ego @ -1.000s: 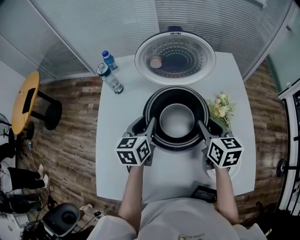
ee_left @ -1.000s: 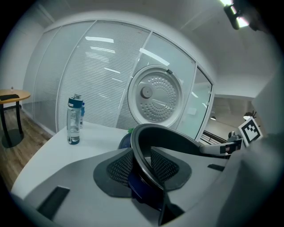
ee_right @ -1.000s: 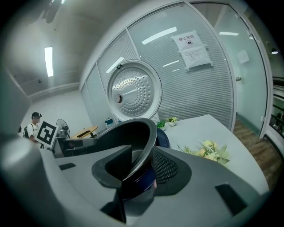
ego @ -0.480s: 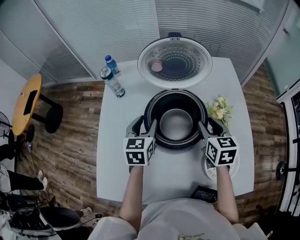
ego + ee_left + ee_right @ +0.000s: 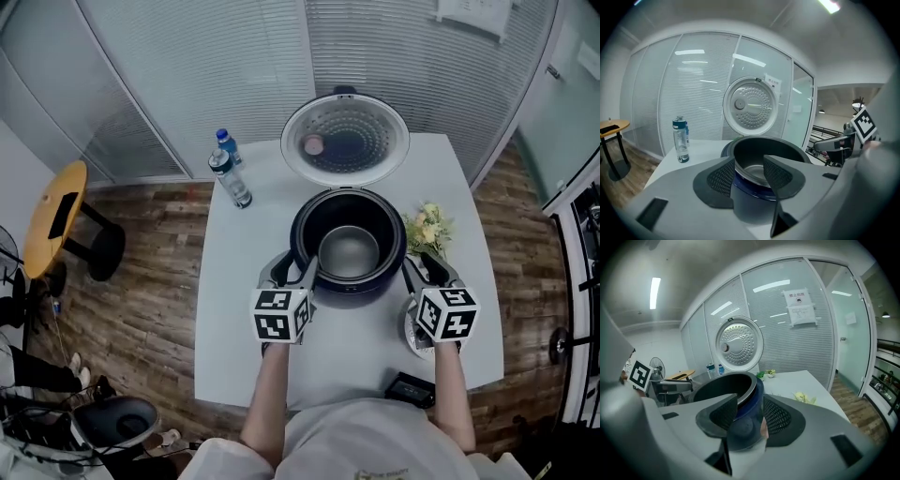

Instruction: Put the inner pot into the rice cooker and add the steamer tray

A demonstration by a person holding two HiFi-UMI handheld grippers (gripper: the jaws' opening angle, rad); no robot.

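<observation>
I saw the inner pot [image 5: 349, 251] as dull grey metal, smooth inside. The rice cooker [image 5: 349, 294] had a glossy dark blue shell. The table [image 5: 242, 328] was matt white and smooth, the bottle [image 5: 231, 178] clear plastic, the floor [image 5: 141, 281] wood.

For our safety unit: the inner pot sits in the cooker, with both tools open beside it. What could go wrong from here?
The right tool sits close to the flowers, so a careless swing might knock them. The black device lies at the near edge of the table and could be nudged off.
</observation>
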